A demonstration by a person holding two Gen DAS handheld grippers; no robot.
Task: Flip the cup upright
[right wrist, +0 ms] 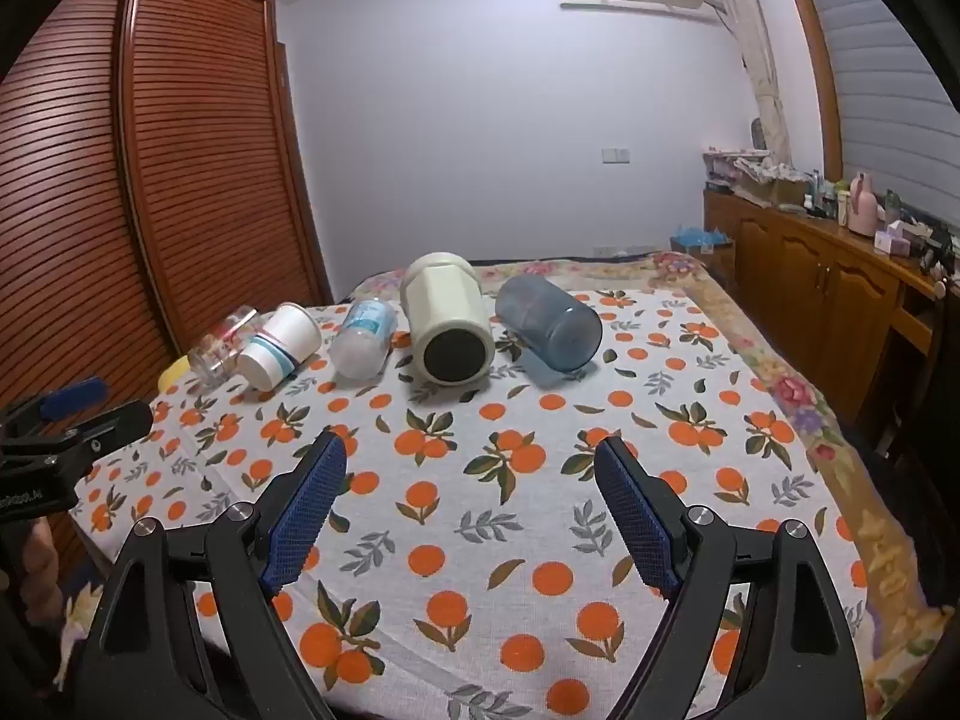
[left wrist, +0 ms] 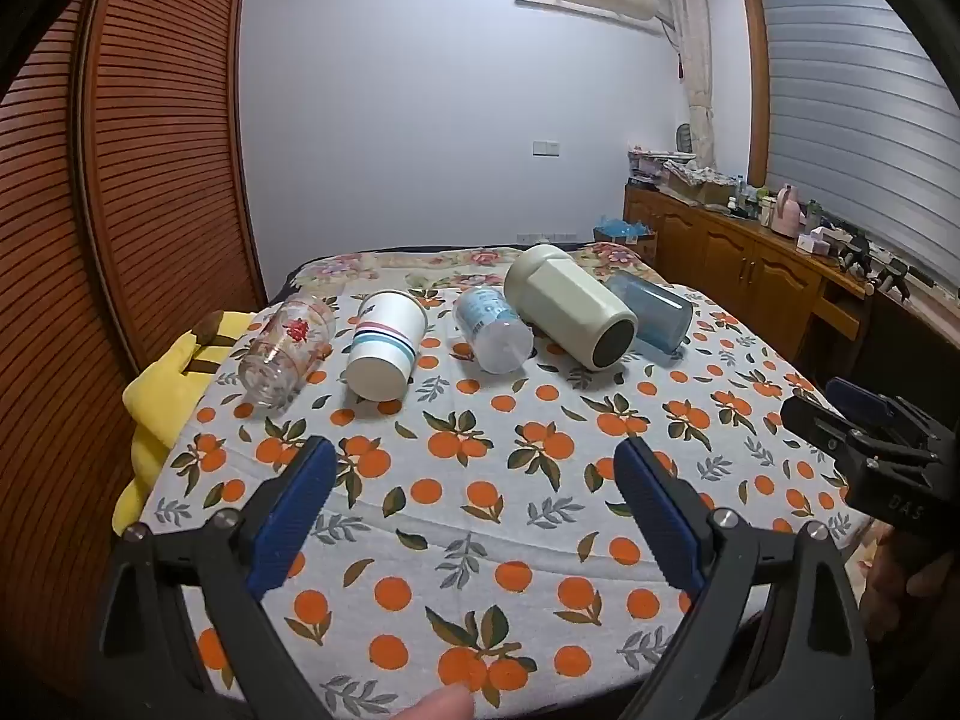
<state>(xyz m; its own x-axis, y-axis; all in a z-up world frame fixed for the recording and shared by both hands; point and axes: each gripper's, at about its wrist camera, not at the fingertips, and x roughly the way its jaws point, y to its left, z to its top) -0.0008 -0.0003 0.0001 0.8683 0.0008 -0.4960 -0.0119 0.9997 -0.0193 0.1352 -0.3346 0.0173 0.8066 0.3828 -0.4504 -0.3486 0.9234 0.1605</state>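
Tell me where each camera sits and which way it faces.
Left wrist: on the left hand-held gripper, facing along its open fingers over the cloth toward five cups lying down; the right hand-held gripper and a fingertip show.
Right wrist: on the right hand-held gripper, open, facing the same way from farther right; the left hand-held gripper shows at left.
Shared: the cream cup, the blue cup, the wardrobe.
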